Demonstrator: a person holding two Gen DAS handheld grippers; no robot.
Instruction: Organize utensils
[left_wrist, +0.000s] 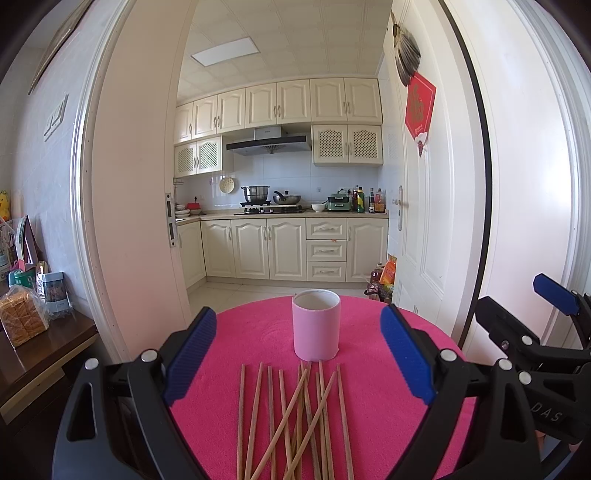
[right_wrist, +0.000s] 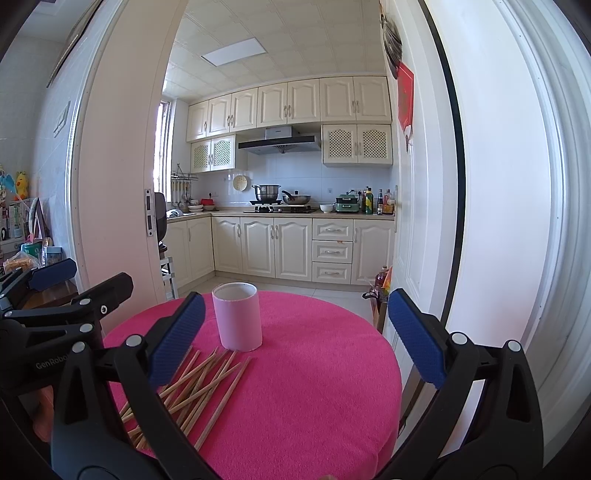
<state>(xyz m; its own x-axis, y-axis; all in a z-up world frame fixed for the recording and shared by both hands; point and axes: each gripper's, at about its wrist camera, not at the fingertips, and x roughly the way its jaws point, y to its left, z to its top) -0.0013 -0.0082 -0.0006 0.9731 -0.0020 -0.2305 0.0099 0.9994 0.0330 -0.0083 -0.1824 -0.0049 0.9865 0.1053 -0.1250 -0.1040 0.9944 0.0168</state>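
Note:
Several wooden chopsticks (left_wrist: 295, 417) lie loose and crossed on the round table's pink cloth (left_wrist: 251, 332), just in front of an upright pink cylindrical holder (left_wrist: 316, 325). My left gripper (left_wrist: 299, 354) is open above the chopsticks, its blue pads wide apart with nothing between them. In the right wrist view the chopsticks (right_wrist: 199, 384) lie at the left, partly hidden behind the left finger, and the holder (right_wrist: 238, 317) stands behind them. My right gripper (right_wrist: 295, 336) is open and empty over the bare cloth (right_wrist: 314, 369). Each gripper shows at the edge of the other's view.
The table stands before an open kitchen doorway, with a white door (left_wrist: 424, 206) at the right. A dark wooden sideboard (left_wrist: 44, 350) at the left carries bread and boxes. Bottles and bags (left_wrist: 382, 280) sit on the floor beyond the table.

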